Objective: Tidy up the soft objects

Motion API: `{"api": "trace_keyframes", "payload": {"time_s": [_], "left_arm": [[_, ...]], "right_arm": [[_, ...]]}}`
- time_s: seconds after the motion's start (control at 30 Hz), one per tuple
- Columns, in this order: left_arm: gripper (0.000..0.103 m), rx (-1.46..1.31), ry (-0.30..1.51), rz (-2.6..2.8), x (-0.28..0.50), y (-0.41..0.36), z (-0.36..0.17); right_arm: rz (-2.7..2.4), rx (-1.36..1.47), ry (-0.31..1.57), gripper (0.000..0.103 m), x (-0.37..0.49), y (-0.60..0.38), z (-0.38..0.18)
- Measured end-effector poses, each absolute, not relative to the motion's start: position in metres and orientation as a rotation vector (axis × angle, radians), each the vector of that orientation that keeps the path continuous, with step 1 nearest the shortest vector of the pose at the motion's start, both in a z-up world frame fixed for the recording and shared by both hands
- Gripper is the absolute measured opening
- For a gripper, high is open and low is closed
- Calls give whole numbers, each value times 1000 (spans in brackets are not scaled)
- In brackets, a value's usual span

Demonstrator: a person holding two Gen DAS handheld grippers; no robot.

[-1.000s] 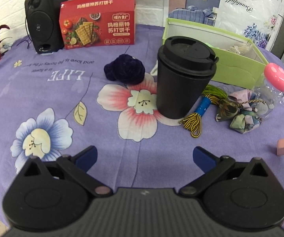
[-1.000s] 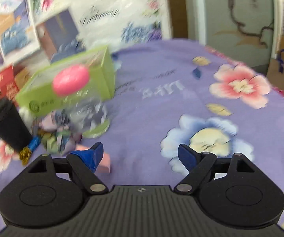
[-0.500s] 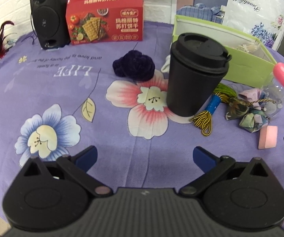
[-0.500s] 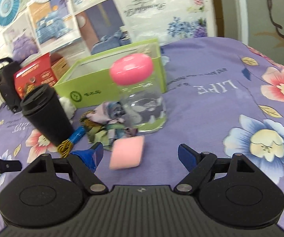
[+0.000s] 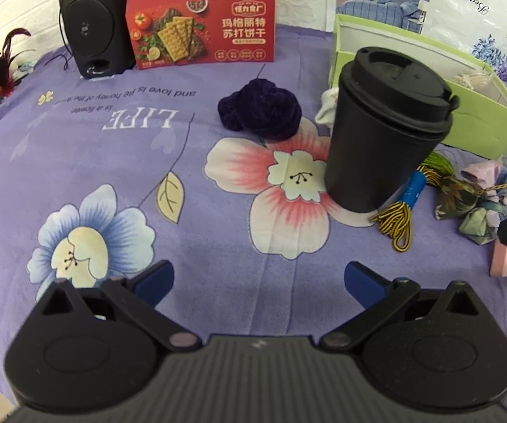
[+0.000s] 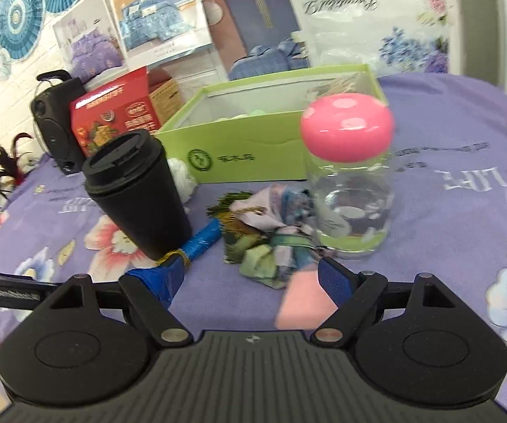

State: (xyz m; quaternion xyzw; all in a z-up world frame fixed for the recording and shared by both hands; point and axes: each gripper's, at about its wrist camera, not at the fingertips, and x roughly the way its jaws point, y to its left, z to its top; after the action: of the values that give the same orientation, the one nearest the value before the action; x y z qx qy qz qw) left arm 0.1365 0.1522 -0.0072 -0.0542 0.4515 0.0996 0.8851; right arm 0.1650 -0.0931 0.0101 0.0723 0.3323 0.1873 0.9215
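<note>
A pink sponge (image 6: pixel 301 301) lies on the purple cloth just inside my right gripper (image 6: pixel 250 282), against its right finger; the jaws are open and do not grip it. It also shows in the left wrist view (image 5: pixel 505 264). Crumpled patterned fabric (image 6: pixel 271 243) lies just beyond, also in the left wrist view (image 5: pixel 472 208). A dark purple scrunchie (image 5: pixel 260 114) sits mid-table. A white soft item (image 5: pixel 327 107) rests by the green box (image 6: pixel 253 155). My left gripper (image 5: pixel 258 280) is open and empty above the cloth.
A black lidded cup (image 5: pixel 384 134) stands mid-table, cords (image 5: pixel 405 208) at its base. A clear jar with a pink lid (image 6: pixel 350 183) stands before the green box. A red cracker box (image 5: pixel 202 21) and black speaker (image 5: pixel 91 24) stand at the back.
My right gripper has swung left and closed in on the pink sponge, which now sits by its right finger. My left gripper has shifted slightly left.
</note>
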Motion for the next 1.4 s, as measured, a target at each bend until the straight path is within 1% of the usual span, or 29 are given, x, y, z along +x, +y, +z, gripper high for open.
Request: {"api": "trace_keyframes", "payload": {"time_s": [0.1, 0.33, 0.57, 0.8, 0.87, 0.97, 1.0, 1.17, 1.33, 1.4], "left_arm": [[103, -117, 949, 213, 141, 154, -11], [103, -114, 956, 218, 143, 157, -14], [103, -125, 968, 224, 146, 161, -17], [103, -114, 968, 211, 145, 156, -17], [103, -115, 969, 207, 145, 156, -16], [103, -106, 970, 208, 145, 155, -16], [103, -106, 968, 207, 145, 155, -16], [103, -111, 969, 205, 144, 157, -15], [103, -124, 967, 214, 144, 162, -14], [103, -119, 970, 220, 144, 164, -15]], "right_arm": [[385, 120, 672, 69, 167, -90, 9], [407, 118, 729, 70, 193, -82, -7], [383, 79, 705, 72, 206, -74, -14], [458, -72, 743, 73, 204, -55, -19], [539, -52, 773, 73, 195, -55, -15], [717, 107, 869, 72, 180, -63, -13], [748, 159, 876, 72, 174, -68, -12], [582, 173, 736, 72, 165, -93, 10], [582, 104, 703, 72, 185, -83, 19], [595, 81, 725, 72, 200, -74, 13]]}}
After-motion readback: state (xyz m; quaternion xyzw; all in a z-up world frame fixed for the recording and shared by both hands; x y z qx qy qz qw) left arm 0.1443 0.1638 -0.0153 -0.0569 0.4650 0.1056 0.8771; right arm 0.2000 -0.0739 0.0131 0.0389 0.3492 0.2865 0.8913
